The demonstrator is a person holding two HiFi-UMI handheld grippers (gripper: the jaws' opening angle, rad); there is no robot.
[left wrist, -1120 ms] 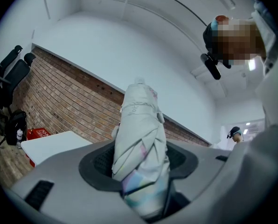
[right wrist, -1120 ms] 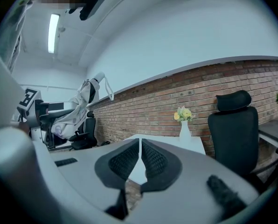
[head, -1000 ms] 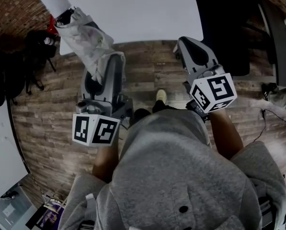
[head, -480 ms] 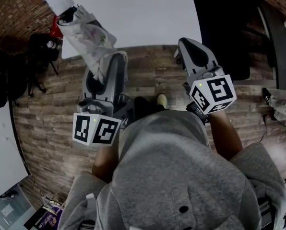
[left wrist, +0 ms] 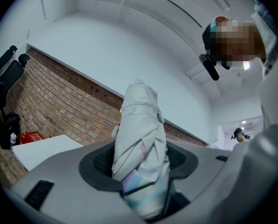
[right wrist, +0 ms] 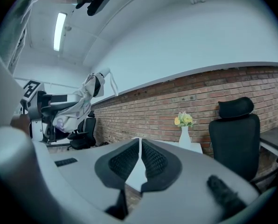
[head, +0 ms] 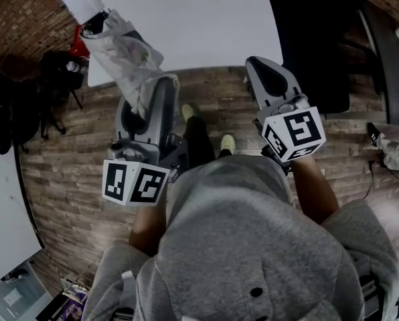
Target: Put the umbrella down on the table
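With left claw (head: 152, 85) clenched round the folded umbrella (head: 122, 51), poking toward upper left past the bench (head: 206, 19) corner, and right claw (right wrist: 140, 148) pinched shut on nothing: swing over the bench top, lower flat, then release.

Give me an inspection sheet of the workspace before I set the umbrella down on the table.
Surface: white table, bare where the head view shows it.
Job's things: folded umbrella, held up by the table's near left corner, not yet laid on it.
Clutter: red item on the floor by that corner; vase of flowers on a white surface by the wall.
Grippers: left claw shut on the umbrella; right claw shut, empty.
Cables: nothing seen near the table.
Surroundings: wood floor, brick wall, black office chair.
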